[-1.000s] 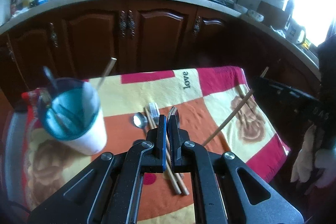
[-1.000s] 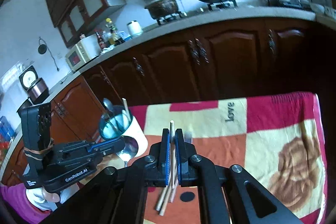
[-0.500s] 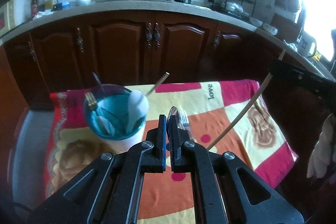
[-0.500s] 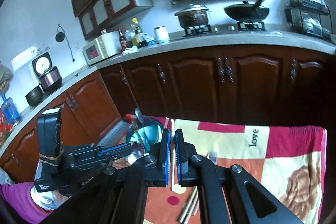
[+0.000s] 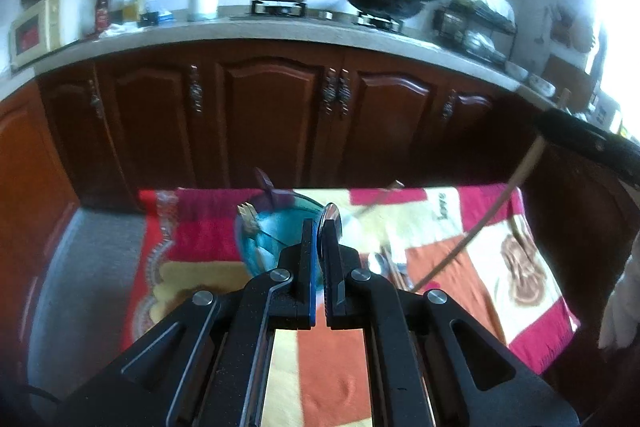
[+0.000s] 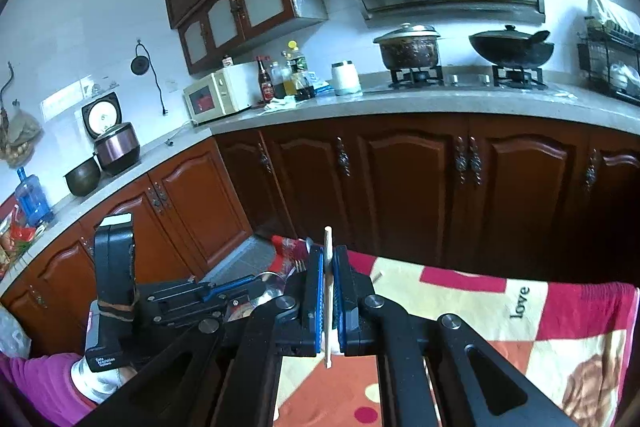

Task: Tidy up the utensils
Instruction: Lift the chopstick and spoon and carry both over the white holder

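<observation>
On the blanket (image 6: 472, 307), "love" (image 6: 521, 302)

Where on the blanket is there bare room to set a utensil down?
Free: the blanket just ahead of the left gripper, and the stretch right of the "love" print. Crowded: around the blue cup and the loose utensils beside it.

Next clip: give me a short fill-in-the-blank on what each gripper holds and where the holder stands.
1. The left gripper is shut on a metal ____.
2. The right gripper is shut on a single wooden ____.
3. The blue-lined cup already holds a ____, tines up.
4. The cloth bears the printed word ____.

Missing words: spoon; chopstick; fork; love
</observation>
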{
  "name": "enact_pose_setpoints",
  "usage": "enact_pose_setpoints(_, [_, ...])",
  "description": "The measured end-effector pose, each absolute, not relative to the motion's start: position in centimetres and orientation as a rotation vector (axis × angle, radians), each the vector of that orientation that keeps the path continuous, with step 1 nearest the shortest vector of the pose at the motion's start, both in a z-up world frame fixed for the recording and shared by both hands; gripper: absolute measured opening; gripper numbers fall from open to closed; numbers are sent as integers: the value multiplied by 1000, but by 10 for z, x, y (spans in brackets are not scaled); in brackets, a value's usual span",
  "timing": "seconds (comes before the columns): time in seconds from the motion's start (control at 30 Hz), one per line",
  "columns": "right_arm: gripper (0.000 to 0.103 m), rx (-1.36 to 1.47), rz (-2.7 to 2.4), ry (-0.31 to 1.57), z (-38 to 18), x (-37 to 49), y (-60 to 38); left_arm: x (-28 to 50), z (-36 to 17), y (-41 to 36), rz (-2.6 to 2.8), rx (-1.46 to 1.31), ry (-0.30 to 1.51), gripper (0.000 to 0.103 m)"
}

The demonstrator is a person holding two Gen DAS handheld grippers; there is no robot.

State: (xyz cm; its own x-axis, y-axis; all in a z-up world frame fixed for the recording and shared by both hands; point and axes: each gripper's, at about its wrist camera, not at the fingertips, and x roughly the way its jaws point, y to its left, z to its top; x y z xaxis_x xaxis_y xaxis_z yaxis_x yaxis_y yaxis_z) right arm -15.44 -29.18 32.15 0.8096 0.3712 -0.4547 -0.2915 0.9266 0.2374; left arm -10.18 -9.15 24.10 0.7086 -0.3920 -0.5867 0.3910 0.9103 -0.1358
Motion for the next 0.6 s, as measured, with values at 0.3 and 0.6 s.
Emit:
enact_pose_setpoints(0.3, [4,144,361,496,329,-128,-273,-60,248,-63,-308,-28,606,1])
enact_pose_setpoints(0.6, [4,105,351,521,310,-91,-251,-23,235,-65,-179,24,531,1])
